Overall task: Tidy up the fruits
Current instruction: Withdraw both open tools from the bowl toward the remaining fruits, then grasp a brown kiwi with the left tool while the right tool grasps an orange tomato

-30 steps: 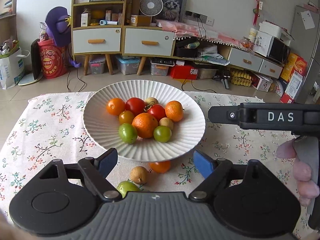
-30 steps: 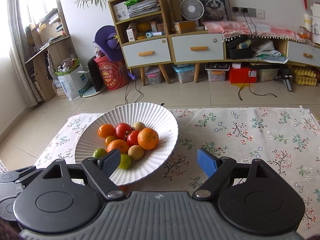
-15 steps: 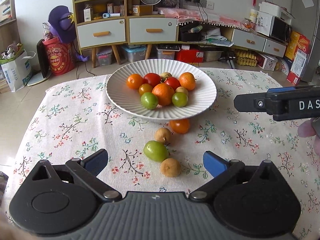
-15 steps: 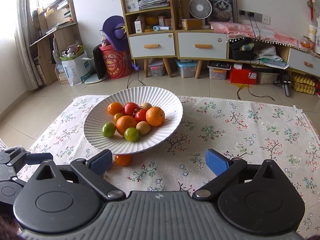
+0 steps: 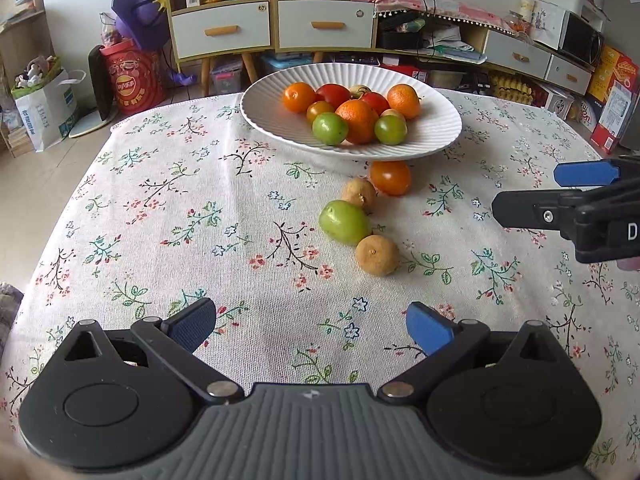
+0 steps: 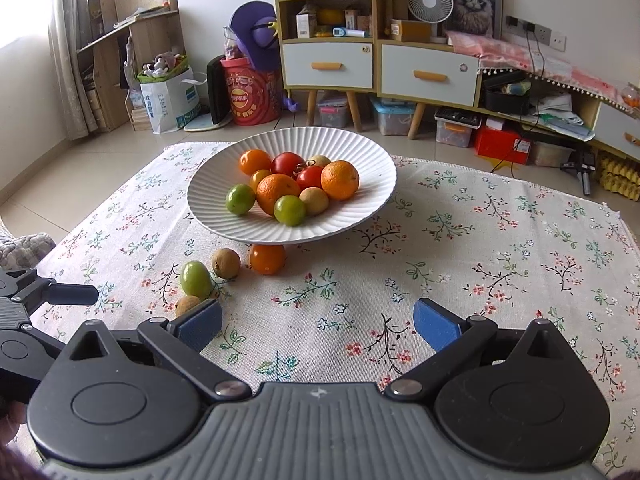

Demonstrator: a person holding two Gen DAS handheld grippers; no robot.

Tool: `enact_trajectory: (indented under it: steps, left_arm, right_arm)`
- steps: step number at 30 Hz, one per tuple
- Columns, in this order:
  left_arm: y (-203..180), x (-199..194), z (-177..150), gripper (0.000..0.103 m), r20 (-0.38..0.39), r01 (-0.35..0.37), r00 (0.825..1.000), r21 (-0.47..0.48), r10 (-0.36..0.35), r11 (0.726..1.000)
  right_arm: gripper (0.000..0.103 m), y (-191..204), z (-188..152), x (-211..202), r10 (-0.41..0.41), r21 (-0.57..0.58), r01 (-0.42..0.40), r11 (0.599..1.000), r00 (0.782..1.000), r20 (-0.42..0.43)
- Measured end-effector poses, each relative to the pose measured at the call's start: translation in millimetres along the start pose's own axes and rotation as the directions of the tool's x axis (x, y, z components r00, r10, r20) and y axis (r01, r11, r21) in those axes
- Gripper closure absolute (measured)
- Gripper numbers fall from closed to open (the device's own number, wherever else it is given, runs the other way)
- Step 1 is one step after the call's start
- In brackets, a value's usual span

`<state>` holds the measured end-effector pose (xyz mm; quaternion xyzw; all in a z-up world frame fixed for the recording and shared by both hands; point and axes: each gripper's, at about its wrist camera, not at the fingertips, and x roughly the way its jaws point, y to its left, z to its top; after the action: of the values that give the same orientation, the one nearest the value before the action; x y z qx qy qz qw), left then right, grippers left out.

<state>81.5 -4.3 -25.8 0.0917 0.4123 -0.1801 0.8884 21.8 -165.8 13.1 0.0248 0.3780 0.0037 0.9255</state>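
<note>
Jaws released and empty, the left gripper point(image 5: 312, 326) and right gripper point(image 6: 318, 322) face four stray fruits beside the white plate point(image 5: 276, 120), apparently awaiting collection from the tabletop point(image 5: 160, 220).

Both cameras ride just behind their own fingers, angled down over the flowered tablecloth point(image 5: 168, 216) toward the far cabinets point(image 6: 400, 64). The left view sits close to the loose fruit; the right view looks from further right. Both share the white plate point(image 5: 436, 136) of fruit, and each catches the other gripper at its edge.
</note>
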Motion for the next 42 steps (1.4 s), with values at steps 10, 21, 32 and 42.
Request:
enact_trajectory:
  steps: [10,21,32,42]
  left_arm:
    - [-8,7,-6,0.002,-0.023,-0.001,1.000,0.032,0.002,0.999]
    - [-14,11,-2,0.006,0.014,0.053,0.998,0.023,-0.053,0.998]
    - [-23,10,7,0.059,0.068,0.152,0.986,0.007,-0.152,0.988]
    - [-15,14,15,0.080,0.083,0.173,0.982,-0.055,-0.169,0.983]
  right_arm:
    - [0.001,2,-10,14,-0.031,-0.017,0.031,0.999,0.999,-0.034]
    - [0.001,-1,-14,25,-0.044,-0.002,0.044,0.999,0.998,-0.052]
    - [0.001,-7,-14,30,-0.041,0.025,0.043,0.999,0.998,-0.045]
    - [0.010,-4,-5,42,-0.005,0.049,0.008,0.999,0.999,-0.048]
